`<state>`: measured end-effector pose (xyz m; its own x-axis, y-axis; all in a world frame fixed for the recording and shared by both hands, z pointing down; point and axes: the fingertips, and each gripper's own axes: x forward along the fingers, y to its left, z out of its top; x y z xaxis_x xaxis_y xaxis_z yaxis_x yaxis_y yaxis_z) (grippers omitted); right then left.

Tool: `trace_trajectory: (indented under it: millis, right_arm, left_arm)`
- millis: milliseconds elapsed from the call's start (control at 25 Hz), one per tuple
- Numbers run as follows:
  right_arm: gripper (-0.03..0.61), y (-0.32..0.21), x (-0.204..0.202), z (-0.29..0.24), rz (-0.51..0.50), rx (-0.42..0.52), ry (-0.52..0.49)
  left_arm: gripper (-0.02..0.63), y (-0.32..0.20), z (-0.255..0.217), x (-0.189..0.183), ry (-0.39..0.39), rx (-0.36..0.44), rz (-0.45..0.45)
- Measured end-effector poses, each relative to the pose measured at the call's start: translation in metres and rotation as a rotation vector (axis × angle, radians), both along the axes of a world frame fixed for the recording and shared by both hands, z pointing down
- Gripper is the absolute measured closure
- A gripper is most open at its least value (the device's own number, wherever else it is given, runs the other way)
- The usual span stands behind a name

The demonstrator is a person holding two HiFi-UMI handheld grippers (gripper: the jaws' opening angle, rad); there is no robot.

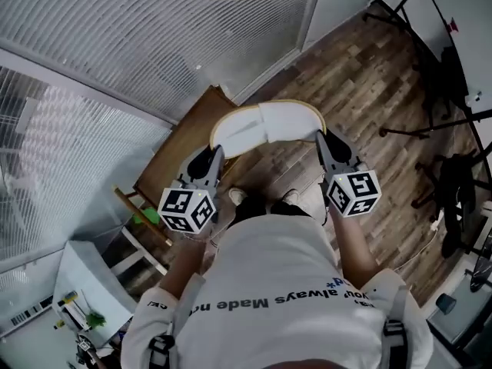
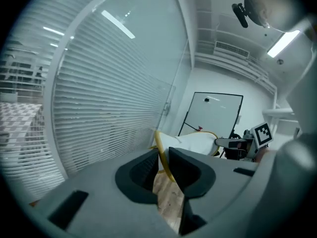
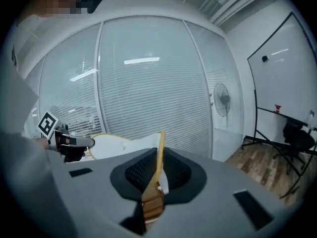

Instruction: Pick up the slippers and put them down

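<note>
**White slipper held in the air by both grippers**

In the head view the left gripper (image 1: 217, 154) and the right gripper (image 1: 321, 139) reach forward from the person's chest, each marker cube nearest the camera. Between their tips hangs a white slipper (image 1: 265, 124) with a yellow-tan rim, held clear of the wood-plank floor (image 1: 369, 75); whether it is one slipper or a pair pressed flat together I cannot tell.

The left gripper view shows that tool's jaws drawn nearly together and clamped on the yellow rim at the slipper's left end; the rim curves up between the dark pads (image 2: 144, 171) and the white body stretches away towards the other gripper. The right gripper view shows the same at the opposite end; its jaws are pressed on a thin upright strip of tan rim, with the white body running off to the left gripper beyond.

Under the slipper's left end stands a brown wooden piece of furniture (image 1: 181, 148), set against a glass wall with slatted blinds (image 1: 115, 44). The person's shoes (image 1: 238, 196) rest on the floor just below the slipper, and black tripod stands (image 1: 430, 121) stand well off to the right. A whiteboard (image 2: 213, 114) shows behind the slipper in the left gripper view; a standing fan (image 3: 222, 103) shows by the glass in the right gripper view.
</note>
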<state>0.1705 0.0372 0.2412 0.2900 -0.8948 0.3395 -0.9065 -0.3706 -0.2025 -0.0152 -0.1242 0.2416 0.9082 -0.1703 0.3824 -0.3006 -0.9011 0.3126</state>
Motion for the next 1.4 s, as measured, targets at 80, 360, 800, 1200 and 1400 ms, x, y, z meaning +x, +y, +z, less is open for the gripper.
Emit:
trace_trajectory:
  millis: [80,360,800,1200,1400]
  right_arm:
    - [0.537,0.036,0.017,0.0,0.056,-0.001,0.003]
    - [0.537,0.165,0.074,0.001,0.241,0.008,0.001]
    - [0.537,0.304,0.11,0.003,0.466,0.011,0.001]
    - [0.537,0.333,0.106,0.007,0.587,0.014,-0.019]
    - [0.537,0.321,0.106,0.006,0.598,0.021,-0.019]
  left_arm:
    - [0.543,0.026,0.001,0.027,0.002,0.001,0.056]
    - [0.543,0.124,0.003,0.121,0.001,0.006,0.241]
    - [0.545,0.236,0.007,0.208,-0.002,0.008,0.46]
    - [0.545,0.256,0.009,0.234,-0.012,0.011,0.576]
    - [0.545,0.242,0.006,0.234,-0.011,0.013,0.588]
